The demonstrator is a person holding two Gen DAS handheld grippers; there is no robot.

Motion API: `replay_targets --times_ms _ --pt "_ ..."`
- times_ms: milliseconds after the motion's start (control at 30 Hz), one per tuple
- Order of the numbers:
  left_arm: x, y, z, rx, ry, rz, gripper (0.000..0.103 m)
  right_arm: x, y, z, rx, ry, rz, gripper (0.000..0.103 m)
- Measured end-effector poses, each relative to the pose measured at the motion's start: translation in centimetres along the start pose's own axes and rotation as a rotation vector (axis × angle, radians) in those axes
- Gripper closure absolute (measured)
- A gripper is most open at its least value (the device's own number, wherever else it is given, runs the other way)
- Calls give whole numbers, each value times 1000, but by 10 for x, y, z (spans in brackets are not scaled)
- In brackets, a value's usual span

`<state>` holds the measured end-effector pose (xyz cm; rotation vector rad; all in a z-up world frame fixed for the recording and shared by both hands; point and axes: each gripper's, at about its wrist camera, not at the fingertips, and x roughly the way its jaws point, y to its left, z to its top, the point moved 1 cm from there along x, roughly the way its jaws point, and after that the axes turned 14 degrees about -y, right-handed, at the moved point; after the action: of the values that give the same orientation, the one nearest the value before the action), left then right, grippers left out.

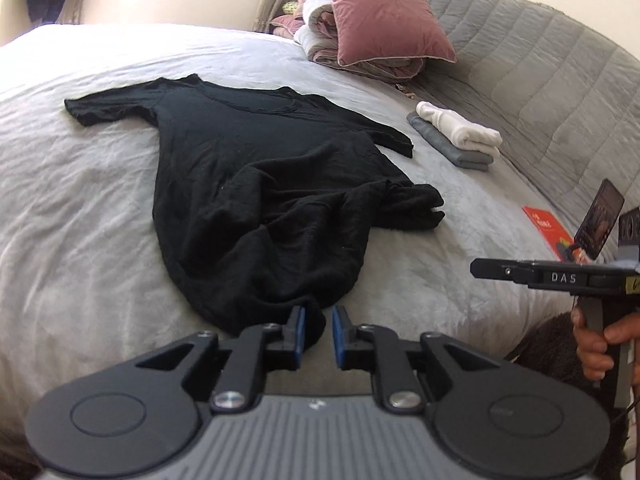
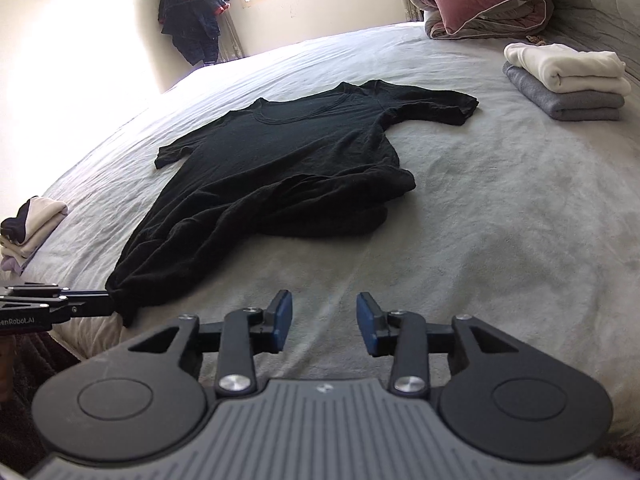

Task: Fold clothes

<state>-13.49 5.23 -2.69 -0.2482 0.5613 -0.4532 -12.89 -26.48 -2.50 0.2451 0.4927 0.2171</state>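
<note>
- The black T-shirt (image 1: 256,184) lies on the grey bed (image 1: 80,200), collar toward the far side, both sleeves spread, its lower half bunched and folded over toward the right
- The left gripper (image 1: 318,330) sits at the shirt's near hem; a corner of black cloth lies between its blue pads (image 1: 301,330), which stand a little apart (no squeeze on the cloth shows)
- The right gripper (image 2: 324,322) hovers over bare bedding just right of the hem, jaws apart with nothing between them
- A hand (image 1: 600,344) grips the right gripper's handle at the edge of the left view
- A folded white garment (image 2: 568,66) rests on a folded grey one (image 2: 568,104) near the quilted headboard (image 1: 540,60)
- A pink pillow (image 1: 384,12) leans on rolled bedding at the far end
- A small clothes pile (image 2: 32,220) sits at the bed's left edge
</note>
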Motion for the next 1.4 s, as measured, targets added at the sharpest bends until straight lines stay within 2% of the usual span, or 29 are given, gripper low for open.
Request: replay_targets --times_ms 33,67,200,367,467,533,567,600,633,700,800,933,1067,1167,1400 --pt "-2 4 -2 -45 -12 11 71 1 3 0 17 -5 13 59" --pt "-4 9 -4 -81 -25 27 69 4 5 0 31 -6 24 59" --pt "-7 25 -9 -218 -43 65 67 26 14 5 124 -4 88 59" --pt "-3 38 -15 -310 -30 62 64 61 22 8 254 20 163 59" --pt "-1 44 -20 -382 -28 42 57 81 27 6 307 33 173 59" --pt "1 47 -24 -436 -27 25 45 90 30 4 332 36 172 59" --pt "2 49 -25 -459 -27 17 43 93 32 2 345 35 174 59" --pt "2 49 -26 -476 -29 12 41 94 33 1 350 38 177 62" --pt "2 50 -27 -494 -31 7 40 94 35 0 354 41 179 77" --pt "1 52 -29 -531 -34 -5 39 95 38 -3 363 47 184 92" --pt "0 55 -32 -600 -30 -30 34 84 44 -2 350 28 196 96" --pt "1 49 -38 -654 -20 -72 29 60 51 2 343 -18 209 96" --pt "4 36 -45 -730 -22 -165 27 41 56 9 353 -62 231 96" --pt "7 28 -51 -800 -42 -207 24 27 59 10 346 -80 237 96" --pt "1 26 -50 -794 -64 -147 24 0 64 0 311 -69 217 97"
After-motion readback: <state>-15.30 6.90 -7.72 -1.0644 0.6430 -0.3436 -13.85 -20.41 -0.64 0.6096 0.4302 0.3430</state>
